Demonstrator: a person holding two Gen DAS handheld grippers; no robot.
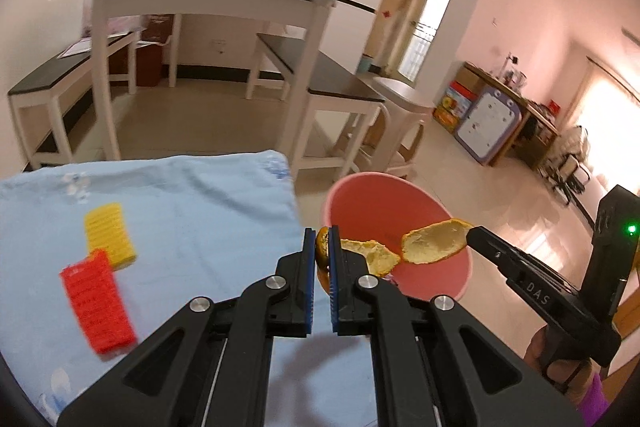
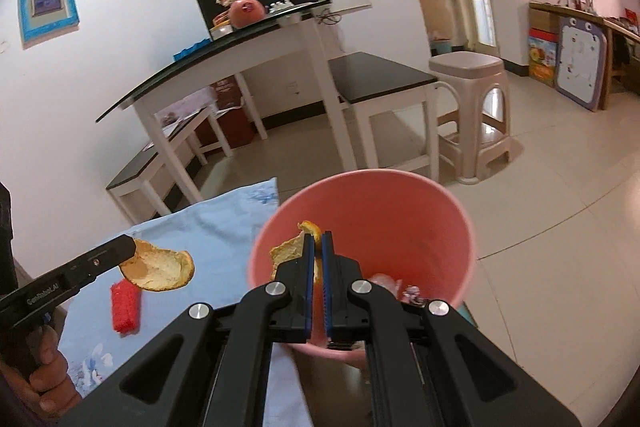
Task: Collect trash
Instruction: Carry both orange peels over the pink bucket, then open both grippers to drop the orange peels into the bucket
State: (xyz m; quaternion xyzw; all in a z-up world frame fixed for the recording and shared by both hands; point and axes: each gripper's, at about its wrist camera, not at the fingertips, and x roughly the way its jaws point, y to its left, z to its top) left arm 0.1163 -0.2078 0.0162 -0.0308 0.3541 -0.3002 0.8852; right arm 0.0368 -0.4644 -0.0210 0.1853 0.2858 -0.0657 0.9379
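Left claw (image 1: 322,247): clamped on my orange peel (image 1: 374,255)
Right claw (image 2: 318,247): pinching its peel (image 2: 288,247)
Technique: centre both above pink bin (image 2: 432,223), then release

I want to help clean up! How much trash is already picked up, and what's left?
Some scraps already lie in the pink bin. Each gripper, left and right, holds an orange peel piece at the bin, not yet dropped. A red block and yellow block remain on the blue cloth.
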